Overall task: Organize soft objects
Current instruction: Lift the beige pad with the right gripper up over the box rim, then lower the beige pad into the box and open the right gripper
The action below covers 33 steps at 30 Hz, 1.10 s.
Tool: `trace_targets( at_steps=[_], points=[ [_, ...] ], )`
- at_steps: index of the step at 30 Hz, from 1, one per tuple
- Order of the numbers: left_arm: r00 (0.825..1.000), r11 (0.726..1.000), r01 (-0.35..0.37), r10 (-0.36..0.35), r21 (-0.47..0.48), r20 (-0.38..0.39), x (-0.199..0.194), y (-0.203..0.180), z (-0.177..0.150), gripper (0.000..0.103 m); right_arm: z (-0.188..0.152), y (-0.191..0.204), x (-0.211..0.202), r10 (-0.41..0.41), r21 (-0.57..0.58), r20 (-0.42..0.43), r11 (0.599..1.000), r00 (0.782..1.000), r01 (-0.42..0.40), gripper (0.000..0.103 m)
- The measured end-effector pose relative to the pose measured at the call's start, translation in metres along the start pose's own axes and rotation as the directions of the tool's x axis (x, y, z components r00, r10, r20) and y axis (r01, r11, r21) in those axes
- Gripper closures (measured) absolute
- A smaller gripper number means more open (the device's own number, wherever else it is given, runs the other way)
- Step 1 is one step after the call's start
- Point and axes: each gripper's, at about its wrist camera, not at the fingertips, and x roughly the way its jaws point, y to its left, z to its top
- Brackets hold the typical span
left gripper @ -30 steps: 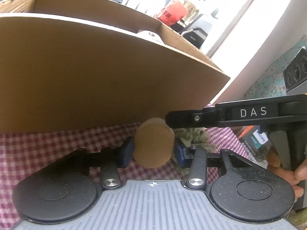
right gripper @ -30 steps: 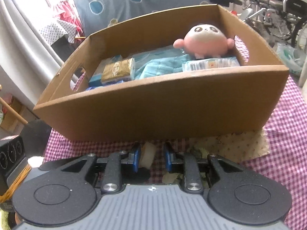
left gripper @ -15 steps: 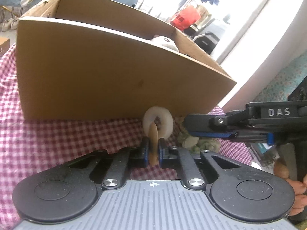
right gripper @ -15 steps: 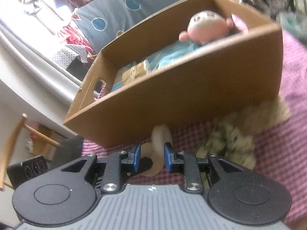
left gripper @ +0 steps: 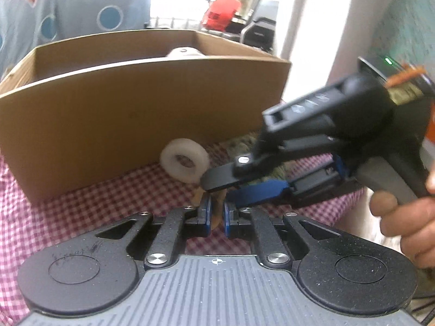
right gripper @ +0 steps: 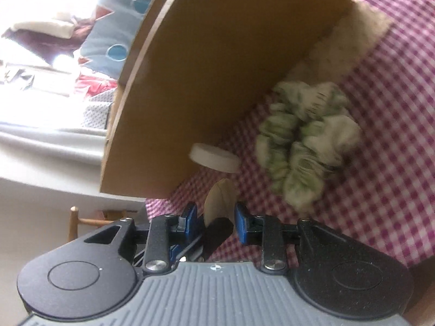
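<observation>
A thin tan round pad (left gripper: 216,213) stands edge-on, and my left gripper (left gripper: 216,207) is shut on it. My right gripper (left gripper: 220,190) comes in from the right, rolled on its side. Its jaws are opening around the same tan pad (right gripper: 220,198) without the blue pads pressing on it. One black finger of the left gripper (right gripper: 217,233) shows between them. A white round ring (left gripper: 185,160) sits against the front wall of the cardboard box (left gripper: 130,114). A green-and-white scrunchie (right gripper: 307,135) lies on the checked cloth (right gripper: 380,149) just right of the white ring (right gripper: 214,158).
A beige cloth (right gripper: 353,40) lies partly under the box's corner. A pale plush toy (left gripper: 185,53) peeks above the box rim. A person's hand (left gripper: 407,217) holds the right gripper's handle. A black device with a green light (left gripper: 386,65) stands at the far right.
The left jaws closed from wide to shut on the tan pad, now edge-on. The right gripper rolled onto its side and sank toward the pad. The white ring now rests apart, by the box.
</observation>
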Motion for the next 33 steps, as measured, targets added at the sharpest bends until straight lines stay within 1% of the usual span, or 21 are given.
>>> trace_targets(
  at_steps=[3, 4, 5, 6, 7, 10, 12, 14, 16, 18, 21, 23, 26, 29, 32, 33],
  points=[
    [1.000, 0.999, -0.007, 0.008, 0.050, -0.015, 0.004, -0.011, -0.004, 0.095, -0.003, -0.004, 0.001, -0.031, 0.008, 0.020, 0.999, 0.999, 0.031, 0.071],
    [1.000, 0.998, -0.011, 0.012, 0.065, -0.015, 0.004, -0.014, -0.005, 0.095, -0.003, -0.005, 0.002, -0.037, 0.006, 0.026, 0.999, 0.999, 0.037, 0.077],
    [1.000, 0.997, -0.012, 0.013, 0.077, -0.013, 0.003, -0.017, -0.006, 0.095, -0.004, -0.006, 0.001, -0.038, 0.004, 0.032, 0.999, 0.999, 0.038, 0.080],
    [1.000, 0.996, -0.013, 0.014, 0.084, -0.012, 0.002, -0.019, -0.006, 0.095, -0.005, -0.006, 0.000, -0.041, -0.001, 0.036, 0.999, 0.999, 0.041, 0.088],
    [1.000, 0.996, -0.015, 0.016, 0.090, -0.009, 0.000, -0.020, -0.005, 0.095, -0.007, -0.006, -0.001, -0.041, -0.007, 0.041, 0.999, 0.998, 0.041, 0.091],
    [1.000, 0.995, -0.015, 0.016, 0.099, -0.009, -0.007, -0.024, 0.001, 0.095, -0.009, -0.008, -0.012, -0.019, -0.012, 0.047, 1.000, 0.999, 0.020, 0.093],
    [1.000, 0.992, -0.029, 0.030, 0.120, -0.005, -0.019, -0.028, 0.010, 0.095, -0.012, 0.000, -0.021, -0.001, -0.030, 0.047, 1.000, 0.999, 0.002, 0.093],
    [0.999, 0.987, -0.046, 0.044, 0.152, 0.020, -0.036, -0.031, 0.023, 0.095, -0.015, 0.016, -0.031, 0.026, -0.068, 0.051, 0.997, 0.998, -0.023, 0.093],
    [0.997, 0.982, -0.060, 0.051, 0.178, 0.053, -0.052, -0.033, 0.037, 0.095, -0.016, 0.040, -0.043, 0.065, -0.141, 0.063, 0.989, 0.996, -0.055, 0.094],
    [0.994, 0.977, -0.078, 0.061, 0.198, 0.094, -0.070, -0.032, 0.054, 0.095, -0.014, 0.064, -0.054, 0.103, -0.215, 0.077, 0.973, 0.992, -0.084, 0.094],
    [0.985, 0.972, -0.108, 0.076, 0.209, 0.155, -0.088, -0.027, 0.081, 0.095, -0.005, 0.099, -0.069, 0.164, -0.325, 0.101, 0.938, 0.981, -0.124, 0.094],
    [0.980, 0.974, -0.116, 0.080, 0.197, 0.182, -0.088, -0.023, 0.099, 0.095, 0.007, 0.120, -0.072, 0.187, -0.392, 0.112, 0.911, 0.976, -0.130, 0.094],
    [0.978, 0.982, -0.117, 0.088, 0.148, 0.188, -0.073, -0.007, 0.124, 0.094, 0.032, 0.140, -0.067, 0.179, -0.445, 0.115, 0.889, 0.977, -0.110, 0.094],
    [0.982, 0.991, -0.108, 0.094, 0.075, 0.162, -0.042, 0.012, 0.145, 0.093, 0.071, 0.150, -0.047, 0.138, -0.448, 0.099, 0.891, 0.985, -0.080, 0.094],
    [0.986, 0.993, -0.114, 0.111, 0.015, 0.122, -0.010, 0.031, 0.158, 0.090, 0.108, 0.151, -0.018, 0.078, -0.422, 0.064, 0.906, 0.995, -0.044, 0.094],
    [0.987, 0.993, -0.119, 0.119, -0.006, 0.106, -0.003, 0.038, 0.160, 0.089, 0.122, 0.150, -0.006, 0.048, -0.413, 0.054, 0.911, 0.997, -0.021, 0.094]
  ],
)
